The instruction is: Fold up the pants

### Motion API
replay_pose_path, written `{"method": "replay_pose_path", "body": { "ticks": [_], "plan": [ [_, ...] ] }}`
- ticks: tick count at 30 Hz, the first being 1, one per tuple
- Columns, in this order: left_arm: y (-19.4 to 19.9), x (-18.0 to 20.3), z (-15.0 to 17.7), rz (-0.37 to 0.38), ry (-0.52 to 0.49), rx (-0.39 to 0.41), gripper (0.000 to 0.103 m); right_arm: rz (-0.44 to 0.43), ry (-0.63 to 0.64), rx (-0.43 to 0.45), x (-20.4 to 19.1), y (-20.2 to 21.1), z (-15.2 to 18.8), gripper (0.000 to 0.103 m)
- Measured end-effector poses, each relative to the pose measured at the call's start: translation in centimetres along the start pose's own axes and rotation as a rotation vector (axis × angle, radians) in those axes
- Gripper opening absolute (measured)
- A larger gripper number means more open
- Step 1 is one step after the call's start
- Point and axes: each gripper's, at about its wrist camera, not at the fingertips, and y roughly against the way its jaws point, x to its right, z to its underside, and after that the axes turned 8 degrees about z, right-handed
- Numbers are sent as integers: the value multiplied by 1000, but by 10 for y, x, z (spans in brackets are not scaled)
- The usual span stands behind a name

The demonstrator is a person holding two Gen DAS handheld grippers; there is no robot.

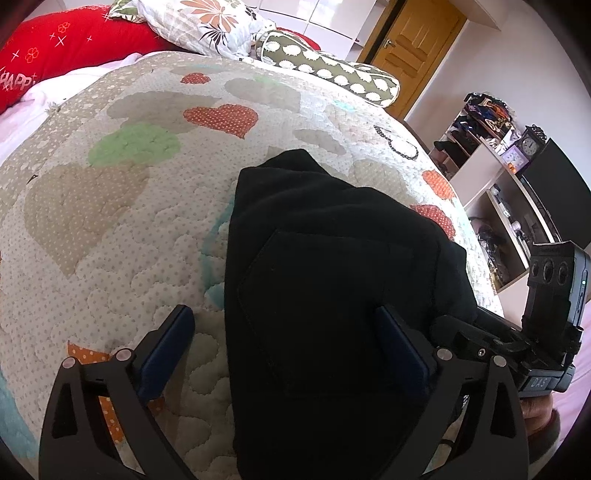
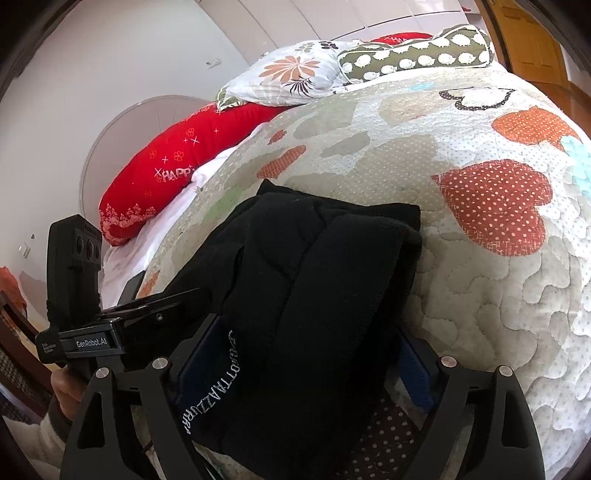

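Note:
The black pants [image 1: 332,280] lie folded into a thick bundle on the heart-patterned quilt [image 1: 110,221]. They also show in the right wrist view [image 2: 314,280], with white embroidered lettering near the waistband. My left gripper [image 1: 291,350] is open, its blue pads apart, one on the quilt side and one over the pants' near edge. My right gripper [image 2: 303,365] is open with the pants bundle lying between its wide-spread fingers. The other gripper's body shows in each view, the right one [image 1: 546,332] and the left one [image 2: 81,302].
A red pillow [image 1: 66,48], a floral pillow [image 1: 207,22] and a green bolster [image 1: 328,66] lie at the head of the bed. Shelves with clutter and a clock [image 1: 509,177] stand past the bed's right edge. A wooden door [image 1: 413,48] is behind.

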Motion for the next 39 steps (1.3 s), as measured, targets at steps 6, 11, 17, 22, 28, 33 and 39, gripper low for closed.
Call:
{"method": "replay_pose_path", "body": {
  "ticks": [6,11,17,22,28,33,39],
  "plan": [
    [-2,1,1,-20,0,-3,101,51,-1,9,-5,3,2,78],
    [-2,4,2,-29,-9,4,101,64,9,15,-6,8,3,59],
    [0,10,5,-26,-20,21,89,79,48,25,-14,12,4,48],
    [5,22,5,-28,-61,36,64,92,72,68,-24,22,2,36],
    [27,25,-8,-21,-67,78,37,76,123,111,-44,39,-11,32],
    [44,19,-36,-55,-82,141,37,60,164,156,-62,37,-44,32],
    [35,-10,-78,-109,-66,156,37,39,160,149,-66,0,-88,33]
  ]
}}
